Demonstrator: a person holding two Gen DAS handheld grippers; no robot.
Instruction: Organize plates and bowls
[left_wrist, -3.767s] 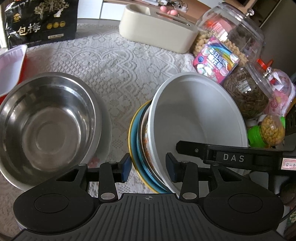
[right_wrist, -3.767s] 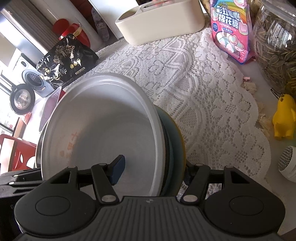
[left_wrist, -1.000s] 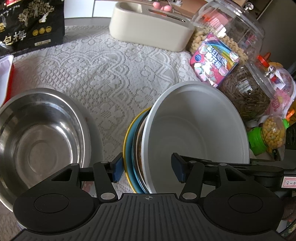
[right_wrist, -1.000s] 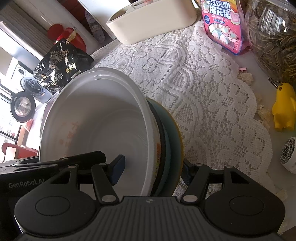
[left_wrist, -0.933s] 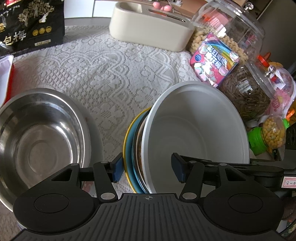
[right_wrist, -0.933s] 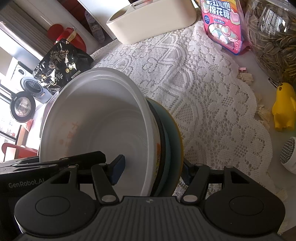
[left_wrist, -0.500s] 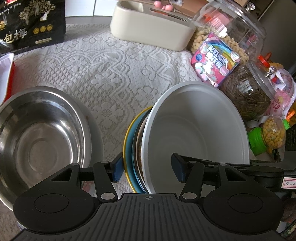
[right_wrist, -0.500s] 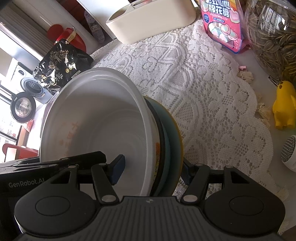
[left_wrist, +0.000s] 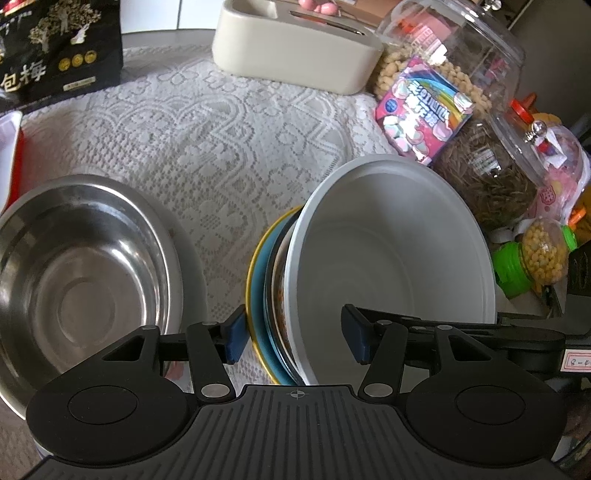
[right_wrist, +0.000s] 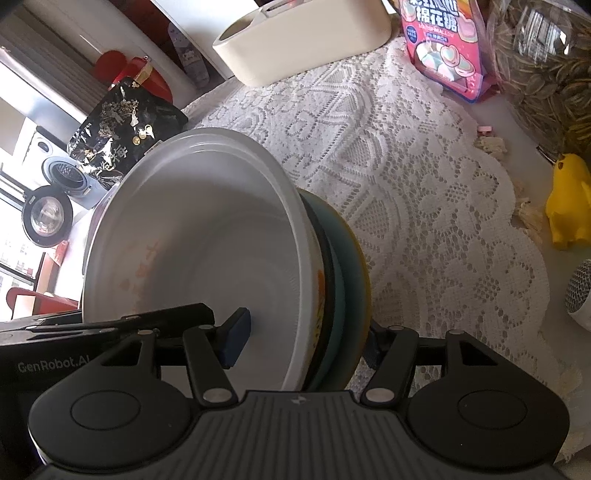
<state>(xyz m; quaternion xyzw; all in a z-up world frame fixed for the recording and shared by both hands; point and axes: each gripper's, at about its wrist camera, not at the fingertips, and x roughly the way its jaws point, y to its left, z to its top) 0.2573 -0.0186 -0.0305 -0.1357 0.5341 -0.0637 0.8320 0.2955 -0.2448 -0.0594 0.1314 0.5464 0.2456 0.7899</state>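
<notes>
Plates and bowls are partly gathered: a white bowl (left_wrist: 399, 251) sits nested on top of a printed bowl (left_wrist: 277, 280), a teal plate (left_wrist: 258, 295) and a yellow-rimmed plate (left_wrist: 251, 266), and the whole stack stands on the lace cloth (left_wrist: 207, 147) at the near right of the tabletop (right_wrist: 524, 122). A steel bowl (left_wrist: 81, 273) rests apart at the near left, on what looks like a pale plate (left_wrist: 195, 273), and is not yet joined to the stack. The left claw (left_wrist: 293, 341) straddles the near left edge of the stack; its left pad lies just beside the yellow rim and its right pad stands inside the white bowl, but no firm contact shows on either, so whether it grips cannot be told. The right claw (right_wrist: 306, 341) straddles the near right edge at a medium spread, left pad inside the white bowl, right pad behind the plate edges; the pads appear close to the ware, but pressure cannot be confirmed. The stack reads as tilted in both views, though lens distortion may account for this, and whether it is lifted cannot be told. Judged progress: four pieces stacked, about half to two thirds complete. Remaining work, as a judgement: combine the steel bowl and its underlying plate with the stack, or set the stack in its final place. Jars (left_wrist: 491, 184), a marshmallow bag (left_wrist: 421, 110), a cream box (left_wrist: 295, 55) and a black pouch (left_wrist: 59, 48) crowd the far and right edges.
</notes>
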